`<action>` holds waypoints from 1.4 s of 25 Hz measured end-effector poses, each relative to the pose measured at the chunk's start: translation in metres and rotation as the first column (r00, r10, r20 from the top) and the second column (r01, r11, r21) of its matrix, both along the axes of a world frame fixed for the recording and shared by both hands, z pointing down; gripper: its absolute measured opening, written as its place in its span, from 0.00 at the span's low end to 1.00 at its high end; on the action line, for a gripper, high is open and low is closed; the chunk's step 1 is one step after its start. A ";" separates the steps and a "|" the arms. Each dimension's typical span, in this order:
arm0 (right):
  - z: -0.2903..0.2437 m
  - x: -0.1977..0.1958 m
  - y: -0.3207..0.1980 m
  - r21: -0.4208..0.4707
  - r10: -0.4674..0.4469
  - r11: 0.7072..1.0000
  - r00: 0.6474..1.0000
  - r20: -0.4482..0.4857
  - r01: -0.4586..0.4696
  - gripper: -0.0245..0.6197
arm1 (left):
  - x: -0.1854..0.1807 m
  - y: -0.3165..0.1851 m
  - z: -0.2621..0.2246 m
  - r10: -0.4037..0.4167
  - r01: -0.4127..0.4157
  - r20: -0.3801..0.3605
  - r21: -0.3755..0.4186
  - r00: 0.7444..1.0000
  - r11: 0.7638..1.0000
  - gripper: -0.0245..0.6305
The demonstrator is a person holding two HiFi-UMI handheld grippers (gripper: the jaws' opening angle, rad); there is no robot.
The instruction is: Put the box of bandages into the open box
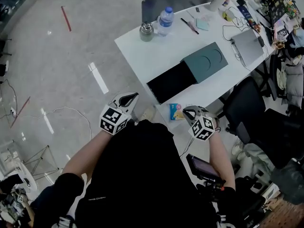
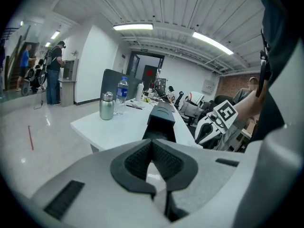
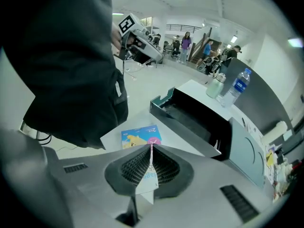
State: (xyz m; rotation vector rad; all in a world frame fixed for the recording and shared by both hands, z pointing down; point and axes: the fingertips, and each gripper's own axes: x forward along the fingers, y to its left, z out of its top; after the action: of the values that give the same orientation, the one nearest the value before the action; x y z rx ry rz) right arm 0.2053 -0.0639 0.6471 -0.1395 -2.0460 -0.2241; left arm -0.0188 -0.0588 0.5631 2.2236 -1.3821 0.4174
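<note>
Pre-grasp | left gripper (image 1: 133,98), right gripper (image 1: 189,112) closed, empty | next: open right, grip bandage box (image 1: 176,111) lower-centre, lift into open box (image 1: 172,82)

White worktop (image 1: 142,56), seen from above. Near its front edge the box of bandages (image 1: 176,111) lies flat, close to the open box (image 1: 172,82), whose dark tray adjoins a grey-green lid (image 1: 205,61). At the far corner a steel flask (image 1: 147,31) and a water bottle (image 1: 165,21) stand side by side. A grey laptop (image 1: 247,45) lies to the right.
</note>
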 end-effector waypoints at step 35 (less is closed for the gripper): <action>0.056 0.024 0.012 -0.066 -0.238 0.970 0.857 -0.457 0.234 0.65 | -0.055 0.020 0.013 -0.022 0.019 -0.063 -0.044 0.998 0.999 0.05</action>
State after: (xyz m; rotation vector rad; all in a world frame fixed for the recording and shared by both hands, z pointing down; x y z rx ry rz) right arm 0.2295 -0.0521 0.7035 -0.4131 -1.5486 -0.3037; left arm -0.0734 -0.0387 0.5761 2.1670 -1.3494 0.3632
